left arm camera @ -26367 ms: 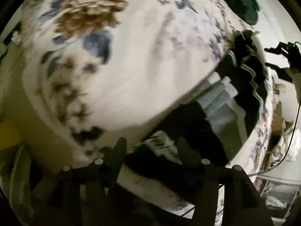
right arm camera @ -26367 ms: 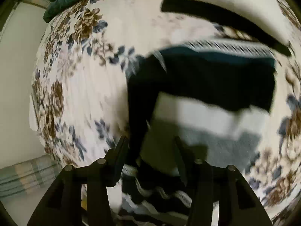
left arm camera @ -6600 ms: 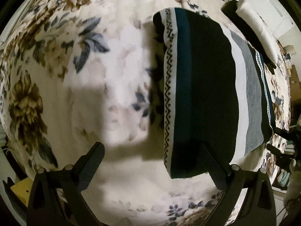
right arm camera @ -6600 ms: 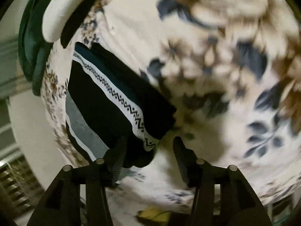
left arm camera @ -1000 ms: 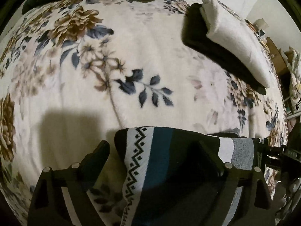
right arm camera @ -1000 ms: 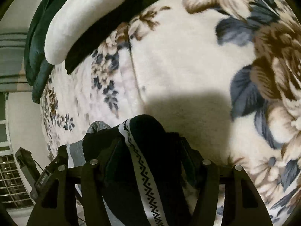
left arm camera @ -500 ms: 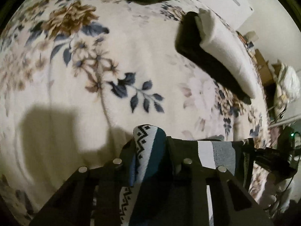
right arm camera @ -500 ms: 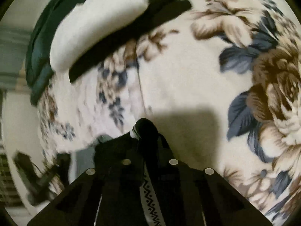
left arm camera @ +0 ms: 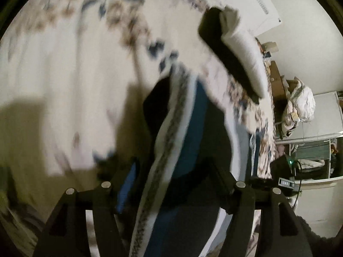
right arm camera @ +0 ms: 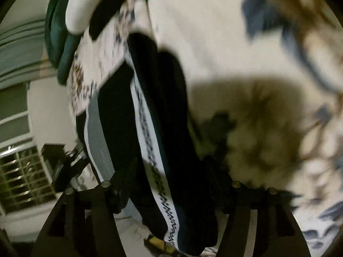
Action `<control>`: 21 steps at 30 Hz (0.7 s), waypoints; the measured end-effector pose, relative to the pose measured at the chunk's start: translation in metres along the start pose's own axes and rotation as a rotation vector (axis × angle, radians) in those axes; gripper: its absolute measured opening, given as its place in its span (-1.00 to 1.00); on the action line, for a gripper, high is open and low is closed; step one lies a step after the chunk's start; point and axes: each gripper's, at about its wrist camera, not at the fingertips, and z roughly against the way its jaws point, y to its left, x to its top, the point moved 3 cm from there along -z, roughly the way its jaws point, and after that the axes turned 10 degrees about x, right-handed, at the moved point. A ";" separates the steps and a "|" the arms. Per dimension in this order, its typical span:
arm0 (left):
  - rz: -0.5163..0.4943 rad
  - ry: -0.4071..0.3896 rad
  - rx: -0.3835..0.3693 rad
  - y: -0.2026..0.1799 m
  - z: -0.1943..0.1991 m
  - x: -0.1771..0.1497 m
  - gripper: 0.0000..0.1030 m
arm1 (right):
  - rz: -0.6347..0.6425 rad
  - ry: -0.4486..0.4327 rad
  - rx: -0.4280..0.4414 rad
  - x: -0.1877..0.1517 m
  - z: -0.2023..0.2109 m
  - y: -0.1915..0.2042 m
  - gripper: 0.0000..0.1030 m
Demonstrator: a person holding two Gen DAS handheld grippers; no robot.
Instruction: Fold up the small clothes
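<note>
Moved since half a second ago: both grippers, then pinched narrow on the sweater's folded end, are standing with jaws partly spread, having just been opening.

Sweater [left arm camera: 188, 141]: striped, dark with teal, white and grey bands; now lying longer across the bed [left arm camera: 64, 75], running away from the cameras toward the far edge, its near end passing between both sets of jaws.

Left gripper [left arm camera: 171, 171]: half open, cloth between the fingers, apparently no longer pinched.

Right gripper [right arm camera: 169, 171]: the same, fingers standing off the cloth.

Folded item [left arm camera: 240, 49], white on black: lying near the far edge, seemingly finished.

Progress: sweater seemingly doubled and being released; likely tidying or stacking remaining.
</note>
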 end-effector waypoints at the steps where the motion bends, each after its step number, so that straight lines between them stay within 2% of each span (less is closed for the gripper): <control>1: 0.011 0.013 -0.031 0.002 -0.006 -0.006 0.22 | 0.004 0.000 0.018 0.000 -0.003 0.000 0.30; 2: 0.023 0.017 -0.051 0.003 -0.009 -0.008 0.24 | 0.003 0.009 0.074 0.000 -0.011 0.001 0.30; 6: 0.056 0.011 -0.111 0.003 -0.018 -0.009 0.30 | 0.031 0.051 0.192 -0.002 -0.034 0.016 0.31; 10: 0.046 0.021 -0.140 -0.003 -0.028 -0.004 0.45 | 0.077 0.096 0.101 0.000 -0.061 0.021 0.31; 15: 0.052 0.007 -0.193 -0.007 -0.034 0.000 0.46 | 0.051 0.097 0.148 0.005 -0.071 0.026 0.37; 16: 0.043 -0.012 -0.191 -0.010 -0.032 0.000 0.41 | 0.058 0.098 0.155 0.003 -0.073 0.028 0.37; 17: 0.033 -0.029 -0.192 -0.013 -0.031 -0.001 0.10 | 0.068 0.097 0.163 0.001 -0.077 0.033 0.35; 18: 0.022 -0.046 -0.184 -0.017 -0.027 -0.001 -0.05 | 0.070 0.094 0.168 0.000 -0.079 0.035 0.22; 19: 0.017 -0.058 -0.168 -0.018 -0.023 0.000 -0.28 | 0.068 0.088 0.176 -0.001 -0.080 0.036 -0.03; 21: 0.020 -0.078 -0.149 -0.020 -0.015 0.002 -0.41 | 0.066 0.067 0.186 -0.003 -0.081 0.041 -0.23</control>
